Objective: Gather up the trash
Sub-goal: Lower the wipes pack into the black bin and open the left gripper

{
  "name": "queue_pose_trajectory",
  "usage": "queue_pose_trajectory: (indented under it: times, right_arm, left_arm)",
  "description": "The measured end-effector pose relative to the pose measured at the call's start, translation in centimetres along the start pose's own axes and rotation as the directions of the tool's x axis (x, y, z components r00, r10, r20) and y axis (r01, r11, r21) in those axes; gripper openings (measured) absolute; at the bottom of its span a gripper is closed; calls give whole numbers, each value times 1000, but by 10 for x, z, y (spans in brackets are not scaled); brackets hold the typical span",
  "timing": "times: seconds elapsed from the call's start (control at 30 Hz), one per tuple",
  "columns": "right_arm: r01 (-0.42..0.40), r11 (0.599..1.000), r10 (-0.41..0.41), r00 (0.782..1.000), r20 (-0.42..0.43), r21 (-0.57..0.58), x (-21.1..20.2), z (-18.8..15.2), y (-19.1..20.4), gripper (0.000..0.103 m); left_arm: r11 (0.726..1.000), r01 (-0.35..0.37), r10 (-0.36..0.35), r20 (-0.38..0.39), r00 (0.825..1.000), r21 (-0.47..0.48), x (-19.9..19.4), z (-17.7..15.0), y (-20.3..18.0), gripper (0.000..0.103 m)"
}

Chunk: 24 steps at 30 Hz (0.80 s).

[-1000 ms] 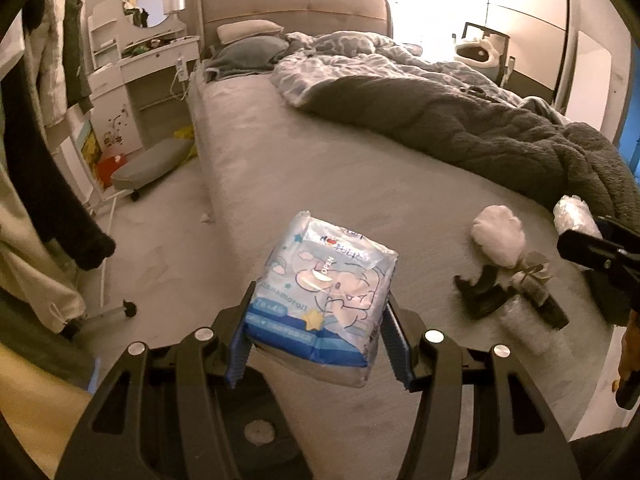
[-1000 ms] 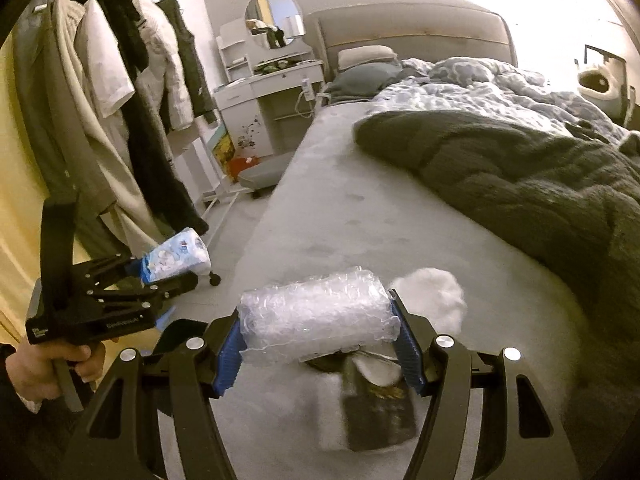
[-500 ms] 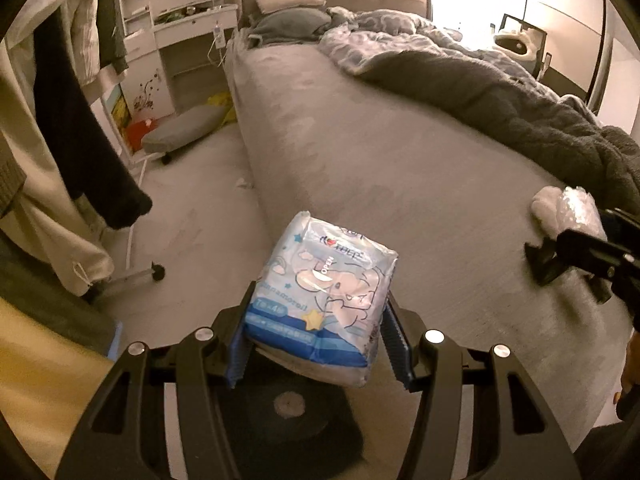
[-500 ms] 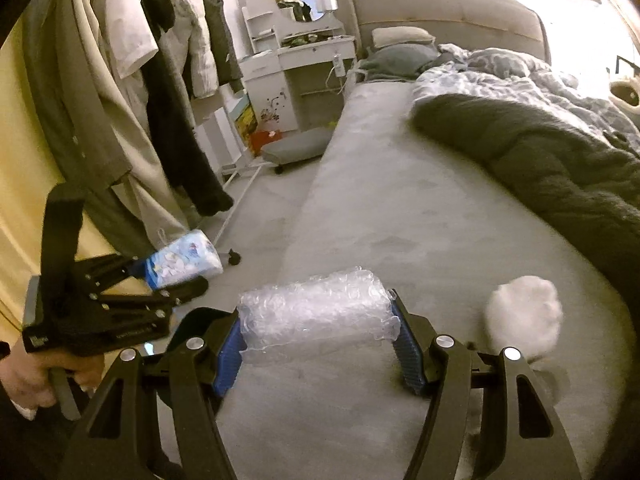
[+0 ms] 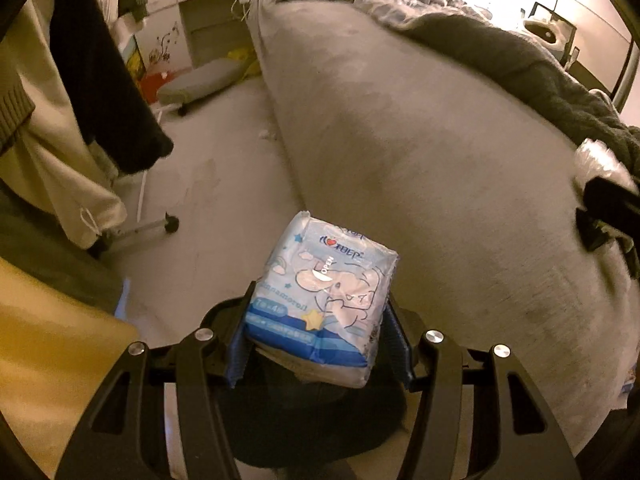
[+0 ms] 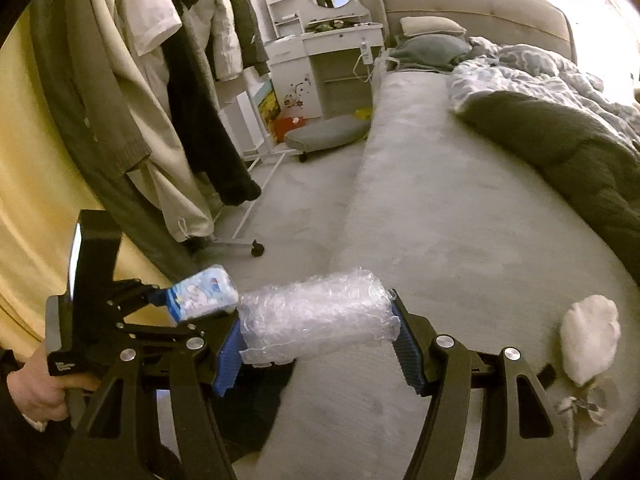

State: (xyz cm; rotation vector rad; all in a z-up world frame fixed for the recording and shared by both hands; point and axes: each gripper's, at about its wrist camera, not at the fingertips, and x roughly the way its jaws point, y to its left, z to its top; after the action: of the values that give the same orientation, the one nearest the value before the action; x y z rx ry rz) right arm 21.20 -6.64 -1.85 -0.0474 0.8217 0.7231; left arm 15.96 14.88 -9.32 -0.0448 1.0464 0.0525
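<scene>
My left gripper [image 5: 318, 340] is shut on a blue and white tissue pack [image 5: 324, 300], held over the floor beside the bed's corner, above a dark round container [image 5: 320, 420]. In the right wrist view the same left gripper [image 6: 208, 304] shows at lower left with the tissue pack [image 6: 202, 298] in it, a hand on its handle. My right gripper [image 6: 316, 340] is shut on a roll of clear bubble wrap [image 6: 316, 314] over the bed's near edge. A white crumpled wad [image 6: 590, 342] and small scraps [image 6: 580, 408] lie on the bed at right.
The grey bed [image 6: 460, 208] with a dark blanket [image 6: 560, 152] fills the right. Hanging clothes on a wheeled rack [image 6: 180, 120] stand at left, a white dressing table [image 6: 320, 40] and a low grey stool [image 6: 324, 136] beyond. Carpeted floor [image 5: 208, 184] runs between rack and bed.
Both grippers have swung left, away from the bed's middle toward its corner and the floor, each keeping its load. The dark container has come into view under the left gripper.
</scene>
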Motion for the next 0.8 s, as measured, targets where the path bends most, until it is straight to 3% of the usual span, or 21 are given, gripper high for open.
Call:
queue_pose_trajectory:
  times: [0.43, 0.8]
  right_arm:
    - [-50, 998, 48, 997, -56, -33, 39, 8, 41, 65]
    - [-66, 996, 59, 993, -106, -63, 75, 14, 70, 65]
  left_arm:
    - [997, 11, -24, -165, 986, -74, 27, -25, 42, 60]
    - [993, 18, -53, -310, 949, -116, 52, -54, 75, 61]
